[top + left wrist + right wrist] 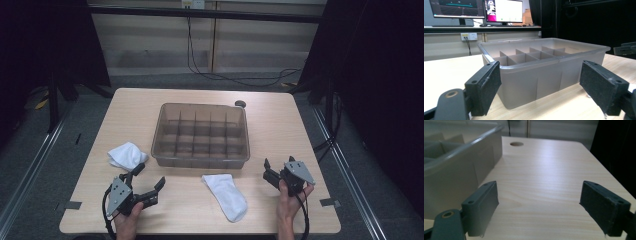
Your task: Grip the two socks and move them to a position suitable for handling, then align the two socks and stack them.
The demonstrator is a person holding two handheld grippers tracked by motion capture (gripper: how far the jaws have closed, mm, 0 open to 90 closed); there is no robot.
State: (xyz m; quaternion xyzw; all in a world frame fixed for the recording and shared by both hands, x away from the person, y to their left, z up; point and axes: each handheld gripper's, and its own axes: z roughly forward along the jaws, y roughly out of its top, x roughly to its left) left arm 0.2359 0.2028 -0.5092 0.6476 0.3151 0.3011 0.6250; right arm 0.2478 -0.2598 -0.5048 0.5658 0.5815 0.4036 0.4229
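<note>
A translucent grey bin point(200, 135) with several divided compartments stands mid-table, and nothing lies in them. A crumpled white sock point(127, 155) lies by its front left corner. A second white sock point(226, 196) lies flat in front of the bin. My left gripper point(149, 176) is open just right of the crumpled sock, held low over the table. In the left gripper view the left gripper point(544, 86) faces the bin's corner point(544, 65) with nothing between its pads. My right gripper point(279, 163) is open at the front right, and in its own view the right gripper point(539, 207) frames bare tabletop beside the bin point(456, 170).
The wooden table point(280, 125) has a round cable hole point(240, 103) behind the bin's right corner. Dark curtains and metal frame legs flank the table. A cable hangs on the wall behind. Monitors point(504, 11) stand on a far desk.
</note>
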